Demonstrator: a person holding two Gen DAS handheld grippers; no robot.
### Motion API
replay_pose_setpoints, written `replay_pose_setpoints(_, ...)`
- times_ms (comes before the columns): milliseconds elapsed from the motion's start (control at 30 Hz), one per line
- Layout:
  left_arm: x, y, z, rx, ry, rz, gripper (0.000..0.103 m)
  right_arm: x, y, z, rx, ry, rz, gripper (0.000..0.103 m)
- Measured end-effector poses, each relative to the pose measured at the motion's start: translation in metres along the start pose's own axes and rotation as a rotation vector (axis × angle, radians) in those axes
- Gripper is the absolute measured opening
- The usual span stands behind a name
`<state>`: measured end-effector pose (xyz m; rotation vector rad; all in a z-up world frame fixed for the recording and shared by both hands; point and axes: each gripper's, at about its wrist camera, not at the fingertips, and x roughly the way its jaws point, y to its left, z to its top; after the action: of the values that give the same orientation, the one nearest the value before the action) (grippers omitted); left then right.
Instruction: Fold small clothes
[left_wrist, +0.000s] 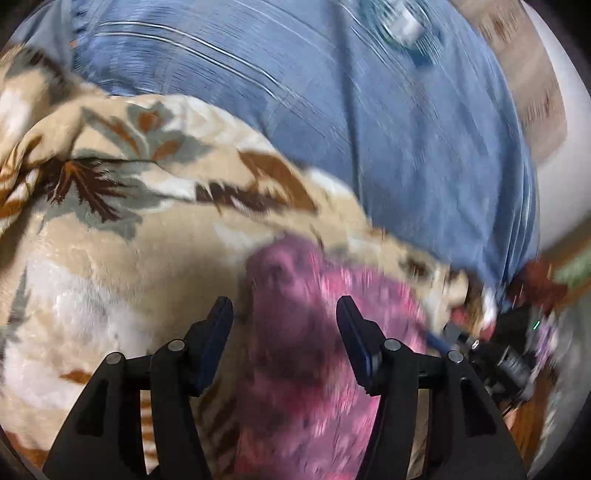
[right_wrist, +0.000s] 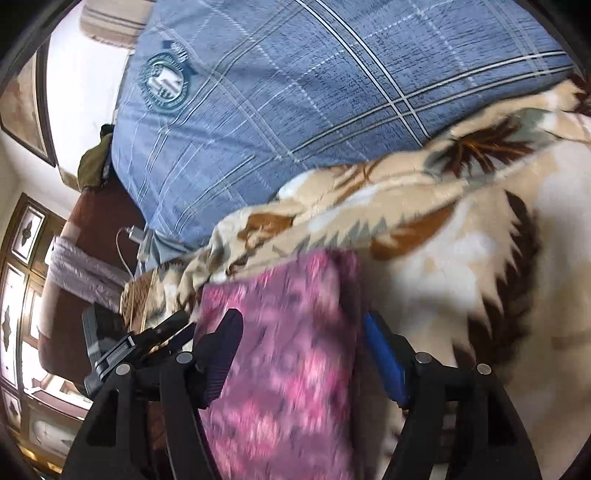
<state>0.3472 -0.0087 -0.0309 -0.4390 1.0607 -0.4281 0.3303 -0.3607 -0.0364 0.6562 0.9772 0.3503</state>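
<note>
Both grippers stand with their jaws spread wide, and neither clamps anything. Between the fingers of the left gripper a pink and purple patterned garment bulges up and runs down under the frame's lower edge; whether the pads touch it is lost in blur. In the right wrist view the same pink garment lies as a long flat strip in the gap of the right gripper, its far edge squared off, its right edge just beside the blue pad. It rests on a beige fleece blanket printed with brown and grey leaves. Beyond the blanket lies a blue plaid pillow with a round emblem.
</note>
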Motion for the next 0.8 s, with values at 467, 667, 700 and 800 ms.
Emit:
replay_pose_setpoints(467, 0.025, 0.015, -0.035, 0.032, 0.025, 0.052, 0.06, 0.035, -0.012, -0.037, 0.001, 0.071, -0.177, 0.045)
replay_pose_setpoints(667, -0.036, 0.019, -0.073, 0.0, -0.048, 0.068, 0.059, -0.032, 0.019, -0.089, -0.06, -0.015, -0.099, 0.069)
replay_pose_setpoints(700, -0.046, 0.022, -0.088, -0.004, -0.065, 0.088, 0.06, -0.04, 0.017, -0.101, -0.058, -0.023, -0.086, 0.077)
replay_pose_setpoints(800, -0.053, 0.034, -0.126, -0.074, -0.023, 0.056, 0.06, -0.052, -0.002, -0.141, -0.001, -0.027, -0.043, 0.077)
